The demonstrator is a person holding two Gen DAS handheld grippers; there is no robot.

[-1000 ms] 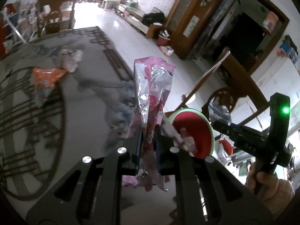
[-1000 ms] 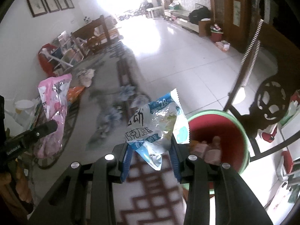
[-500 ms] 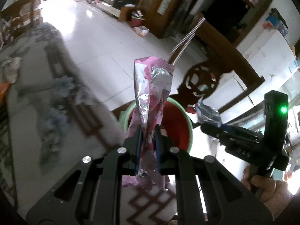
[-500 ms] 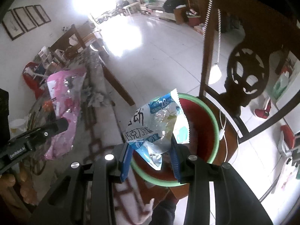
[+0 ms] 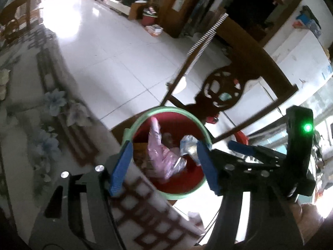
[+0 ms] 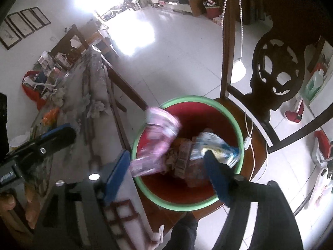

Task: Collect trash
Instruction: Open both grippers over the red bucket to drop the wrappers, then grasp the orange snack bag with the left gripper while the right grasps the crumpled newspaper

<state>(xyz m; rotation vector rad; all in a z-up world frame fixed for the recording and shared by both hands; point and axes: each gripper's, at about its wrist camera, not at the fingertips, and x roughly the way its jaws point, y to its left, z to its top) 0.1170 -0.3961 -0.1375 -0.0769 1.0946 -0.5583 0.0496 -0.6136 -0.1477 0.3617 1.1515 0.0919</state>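
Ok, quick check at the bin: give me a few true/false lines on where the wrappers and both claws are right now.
1. The left claw is open. True.
2. The pink wrapper is clamped in the left claw. False: it lies loose inside the red bin.
3. The blue-and-white wrapper is in the bin. True.
4. The right claw is shut on that wrapper. False: its jaws stand apart, gripping nothing.
5. The bin sits on the white floor. False: it rests on the seat of a dark wooden chair.
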